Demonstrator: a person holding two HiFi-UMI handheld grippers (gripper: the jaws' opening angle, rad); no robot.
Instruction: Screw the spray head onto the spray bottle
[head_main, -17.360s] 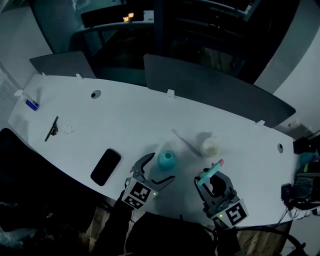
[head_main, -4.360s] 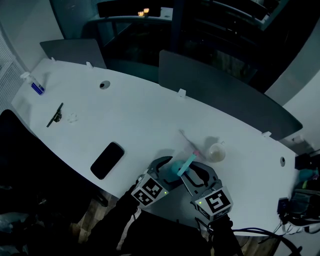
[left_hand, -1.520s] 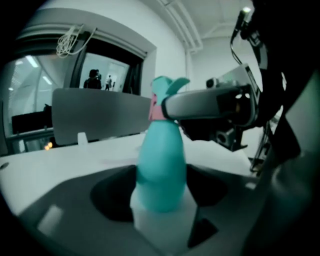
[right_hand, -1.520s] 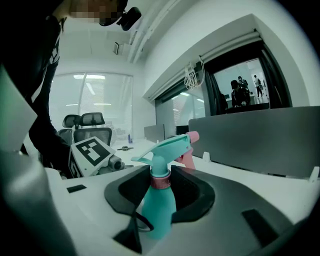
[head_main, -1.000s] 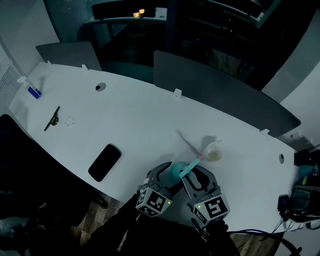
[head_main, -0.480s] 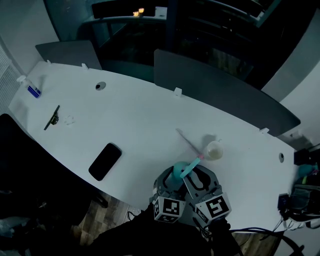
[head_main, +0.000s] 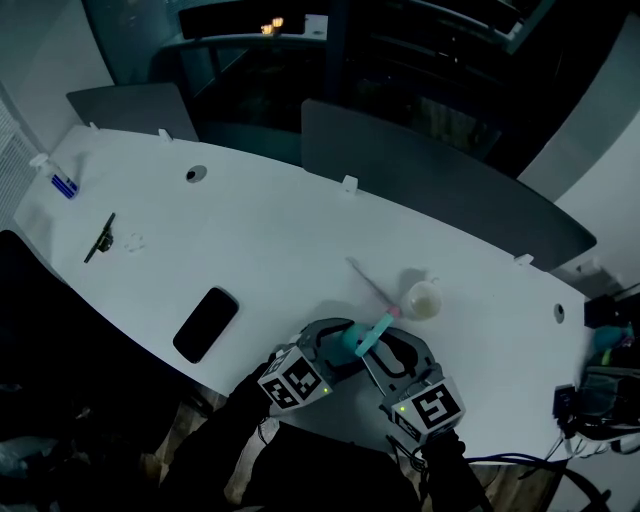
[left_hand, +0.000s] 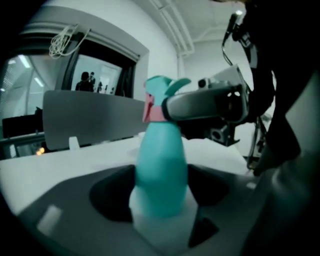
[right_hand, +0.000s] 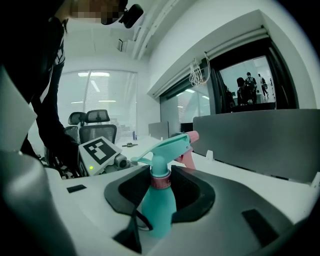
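Note:
A teal spray bottle (head_main: 349, 347) stands upright near the front edge of the white table (head_main: 260, 235). Its teal spray head (head_main: 378, 327), with a pink nozzle and pink collar, sits on the neck. My left gripper (head_main: 343, 349) comes in from the left. Its cupped jaws hug the bottle's body (left_hand: 161, 172) and have just eased open slightly, the pads still against its sides. My right gripper (head_main: 388, 342) comes in from the right and is shut on the spray head at the collar (right_hand: 161, 182). The right gripper's grey jaw (left_hand: 200, 106) shows against the head (left_hand: 161, 90).
A black phone (head_main: 205, 323) lies to the left near the front edge. A small cup (head_main: 422, 298) and a thin rod (head_main: 366, 281) lie just behind the bottle. Far left are a black tool (head_main: 100, 236) and a small blue item (head_main: 63, 185). Grey dividers line the back edge.
The left gripper swung in under the bottle, then back out to the left around it. The right gripper and the bottle have kept their place.

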